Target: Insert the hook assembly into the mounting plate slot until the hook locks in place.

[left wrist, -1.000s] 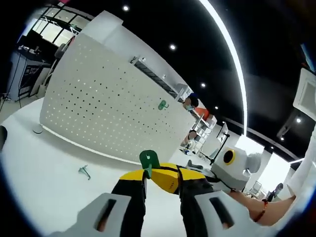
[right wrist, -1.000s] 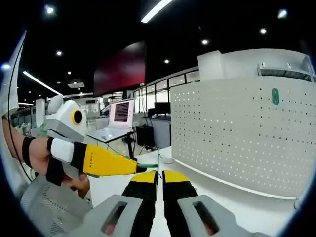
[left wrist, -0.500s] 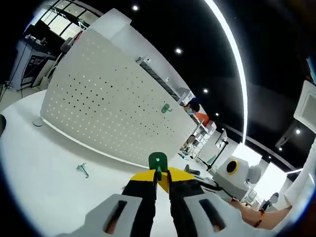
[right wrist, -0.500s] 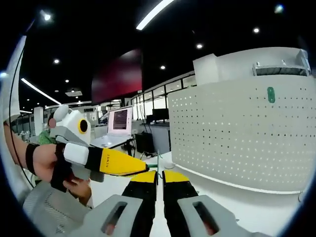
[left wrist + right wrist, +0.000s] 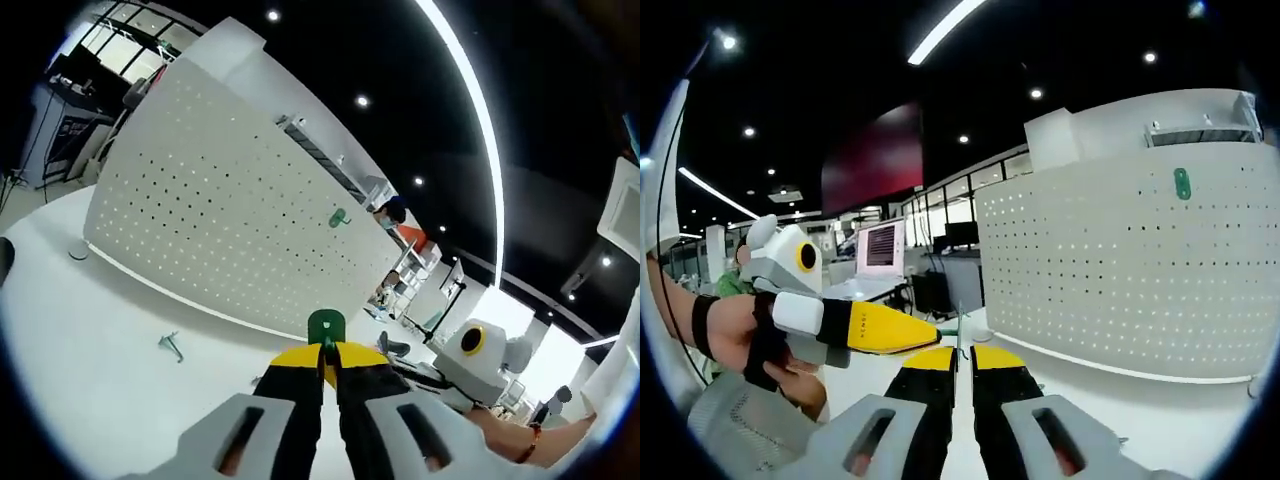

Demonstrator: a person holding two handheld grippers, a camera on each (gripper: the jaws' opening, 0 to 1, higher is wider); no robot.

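My left tongs (image 5: 327, 362) are clenched on a green hook (image 5: 326, 325), whose rounded head stands up just above the yellow tips. Beyond it, a curved white pegboard (image 5: 220, 225) stands upright on the white table (image 5: 90, 350). A second green hook (image 5: 338, 217) is already mounted high on that pegboard, near its far end. A small loose hook (image 5: 171, 346) lies flat on the table in front of the pegboard's base, well apart from my tongs. A small round disc (image 5: 78, 253) sits on the table beside the pegboard's near end.

My right tongs (image 5: 962, 362) are pressed together, with a thin green piece rising between the tips; I cannot tell whether they grip it. In the right gripper view the left tongs (image 5: 925, 334) reach in from the left, held by a hand (image 5: 735, 330) with a black strap, their yellow tip just beside my right tongs' tips. The pegboard (image 5: 1120, 270) rises on the right, with the mounted hook (image 5: 1181, 183) near its top edge. An open laptop (image 5: 880, 250) stands further back.
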